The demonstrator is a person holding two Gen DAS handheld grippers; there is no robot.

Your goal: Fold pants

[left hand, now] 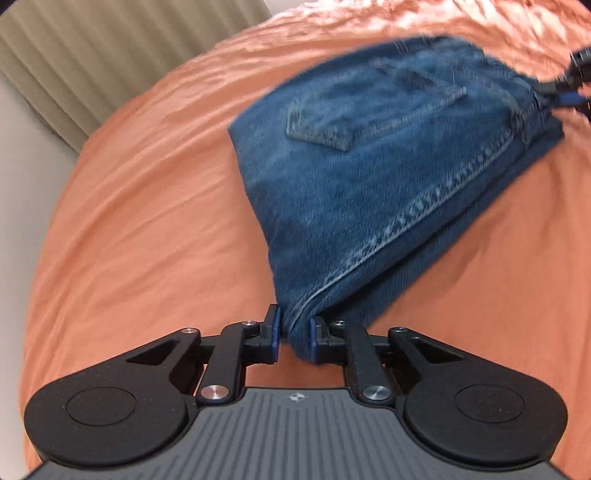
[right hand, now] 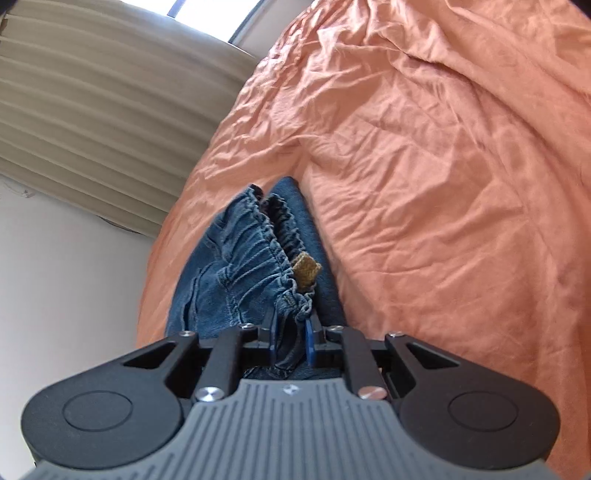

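Blue denim pants hang stretched above an orange bed sheet, back pocket showing, with folded layers underneath. My left gripper is shut on a bunched corner of the pants near the thick seam. My right gripper shows at the far right edge, shut on the other end. In the right wrist view my right gripper is shut on the gathered elastic waistband of the pants; a small brown label sticks out beside it.
The wrinkled orange sheet covers the bed. Beige pleated curtains and a pale wall lie beyond the bed's left edge. A window strip shows at the top.
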